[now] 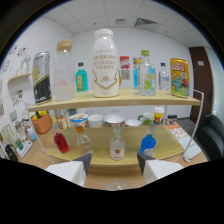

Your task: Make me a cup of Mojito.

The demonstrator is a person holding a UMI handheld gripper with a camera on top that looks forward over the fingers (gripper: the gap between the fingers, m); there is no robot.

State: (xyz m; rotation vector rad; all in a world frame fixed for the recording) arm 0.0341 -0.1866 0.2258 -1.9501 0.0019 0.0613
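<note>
The hand-held gripper [114, 167] is open, and its 2 white fingers [75, 170] hold nothing. They point at a wooden shelf [120, 98] with 2 levels.

On the top level a big white bottle [105, 63] stands in the middle. Beside it is a small teal bottle [82, 78], then a tall clear jar with a cork lid [64, 71] and a dark can [42, 77]. On the other side stand a clear bottle with a green cap [146, 73] and a yellow can [179, 77].

On the lower level a small clear bottle with an orange label [117, 146] stands just ahead of the fingers, in line with the gap between them. A red bottle [61, 142] and an upside-down glass [83, 141] stand to one side of it, and a blue bottle [148, 143] stands to the other. Small white cups [95, 120] sit in a row behind them.
</note>
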